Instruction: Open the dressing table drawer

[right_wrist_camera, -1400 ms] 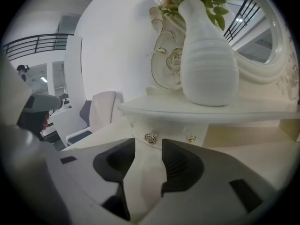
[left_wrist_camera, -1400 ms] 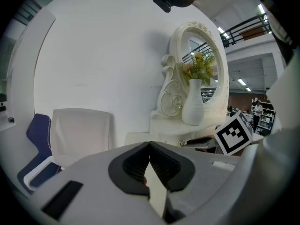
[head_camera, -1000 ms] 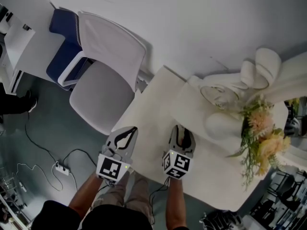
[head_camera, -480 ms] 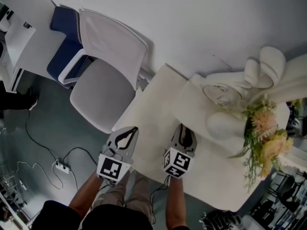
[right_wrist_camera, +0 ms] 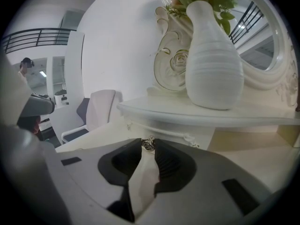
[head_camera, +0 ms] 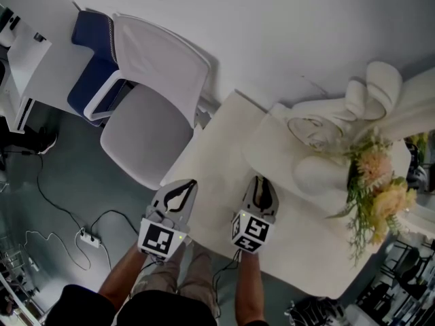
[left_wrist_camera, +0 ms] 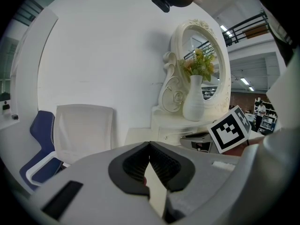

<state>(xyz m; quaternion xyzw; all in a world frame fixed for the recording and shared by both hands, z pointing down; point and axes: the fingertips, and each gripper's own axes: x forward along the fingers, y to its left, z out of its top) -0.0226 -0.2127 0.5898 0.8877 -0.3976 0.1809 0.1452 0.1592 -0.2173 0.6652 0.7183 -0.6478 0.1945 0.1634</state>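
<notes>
The right gripper (right_wrist_camera: 148, 149) is pinching the small metal knob (right_wrist_camera: 149, 143) of the drawer (right_wrist_camera: 173, 134). Its ribbed pads are closing on the knob from both sides at the very tips, so the knob is sitting at the mouth of the jaws rather than deep between them. This grip is probably being used because the knob is the only part of the drawer front that sticks out, and a tip hold leaves the gripper body clear of the carved trim. In the head view, this gripper (head_camera: 261, 190) is reaching across the dressing table (head_camera: 211, 161) toward the raised shelf (right_wrist_camera: 197, 114). It is lying roughly level and in line with the drawer's travel, which suits a straight pull back toward the person.

The drawer is sitting directly under that shelf and looks fully shut, its face flush with the casing, so the opening has not yet begun.

The left gripper (left_wrist_camera: 150, 146) is hanging just beside the right one with its jaws pressed together on nothing. It is hovering over the near left part of the tabletop, apparently waiting out of the way, since one knob needs only one grip.

Above the drawer, a white vase (right_wrist_camera: 213, 64) holding flowers (head_camera: 380, 192) is standing on the shelf in front of the oval mirror (left_wrist_camera: 206, 64). A jerky pull could rock the vase, so a smooth draw seems wise. A white chair (head_camera: 146, 107) is standing well apart, to the left of the table.
</notes>
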